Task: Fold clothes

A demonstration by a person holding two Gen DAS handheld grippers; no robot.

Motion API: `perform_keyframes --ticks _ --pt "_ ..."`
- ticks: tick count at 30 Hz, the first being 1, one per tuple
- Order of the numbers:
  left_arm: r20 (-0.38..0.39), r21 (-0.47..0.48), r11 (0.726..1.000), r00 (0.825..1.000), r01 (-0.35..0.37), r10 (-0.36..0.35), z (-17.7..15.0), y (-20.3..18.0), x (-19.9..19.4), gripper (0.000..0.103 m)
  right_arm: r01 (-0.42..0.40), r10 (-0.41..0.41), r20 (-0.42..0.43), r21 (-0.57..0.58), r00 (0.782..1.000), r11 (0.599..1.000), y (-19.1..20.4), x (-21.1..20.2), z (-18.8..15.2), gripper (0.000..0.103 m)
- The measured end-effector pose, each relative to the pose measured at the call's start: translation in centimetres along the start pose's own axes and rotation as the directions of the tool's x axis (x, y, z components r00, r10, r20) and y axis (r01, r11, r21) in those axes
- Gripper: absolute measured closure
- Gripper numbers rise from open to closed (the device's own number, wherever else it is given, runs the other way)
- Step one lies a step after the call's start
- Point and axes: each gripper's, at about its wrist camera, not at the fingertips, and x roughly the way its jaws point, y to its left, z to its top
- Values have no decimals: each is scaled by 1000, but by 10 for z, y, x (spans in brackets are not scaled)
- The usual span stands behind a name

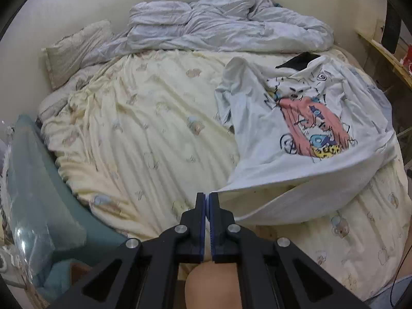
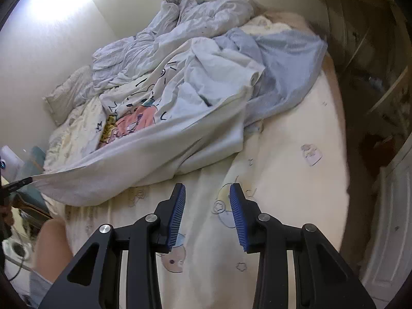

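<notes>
The left gripper [image 1: 207,193] sits at the bottom centre of its view, jaws pinched together on the hem of a white T-shirt [image 1: 296,118] — the cloth stretches taut from the blue pads up toward the right of the frame, where the shirt lies crumpled with a pink cartoon print showing. Under it spreads a cream bedsheet [image 1: 144,134], wrinkled, and a grey duvet [image 1: 226,23] is heaped along the top.

The right gripper [image 2: 207,189] hangs with its jaws partly apart and nothing between them (only the sheet below). The shirt fills the middle left of that view, its pulled corner ending at the left edge.
</notes>
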Motion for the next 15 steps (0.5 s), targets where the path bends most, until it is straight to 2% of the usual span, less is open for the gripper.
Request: perform_keyframes --ticks 4,7,11,15 --pt "-3 7 1000 1000 28 -28 -10 -4 -1 101 18 -18 -13 40 1000 999 -11 -1 4 57" --pt "2 0 999 999 51 -51 -14 -6 -1 101 29 -28 -14 61 999 998 -18 -1 19 44" --pt "11 -1 998 998 69 -69 -20 -8 -4 101 54 -54 -14 42 998 998 -14 6 52 43" --pt "21 -15 997 997 80 -80 -22 -6 -3 101 3 3 -47 109 999 994 -15 29 91 43"
